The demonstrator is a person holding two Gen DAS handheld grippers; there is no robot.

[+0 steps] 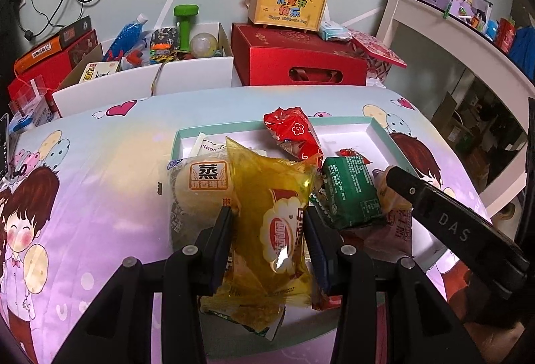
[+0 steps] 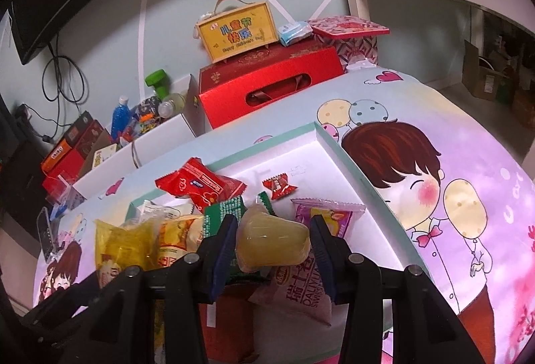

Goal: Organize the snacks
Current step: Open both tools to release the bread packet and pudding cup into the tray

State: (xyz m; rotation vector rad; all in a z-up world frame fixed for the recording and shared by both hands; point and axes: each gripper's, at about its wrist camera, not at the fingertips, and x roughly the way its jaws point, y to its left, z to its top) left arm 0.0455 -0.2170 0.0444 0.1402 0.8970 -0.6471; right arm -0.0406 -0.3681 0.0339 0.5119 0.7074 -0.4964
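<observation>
My left gripper (image 1: pixel 269 217) is shut on a yellow see-through bread packet (image 1: pixel 271 183), held over the near left part of a white tray with a teal rim (image 1: pixel 351 121). My right gripper (image 2: pixel 272 227) is shut on a pale yellow jelly cup (image 2: pixel 271 240) above the tray's snack pile. In the tray lie a red packet (image 1: pixel 294 133), a green packet (image 1: pixel 351 190), a steamed-cake packet (image 1: pixel 197 190), a small red candy (image 2: pixel 279 185) and a purple packet (image 2: pixel 334 217). A beige roll packet (image 2: pixel 301 297) lies under the right gripper.
The tray sits on a bed with a cartoon-print cover (image 2: pixel 451 163). Behind it stand a red gift box (image 1: pixel 297 59) with a yellow handled box (image 1: pixel 287 4) on top, and a white box of toys (image 1: pixel 167 46). A white shelf (image 1: pixel 468 29) is on the right.
</observation>
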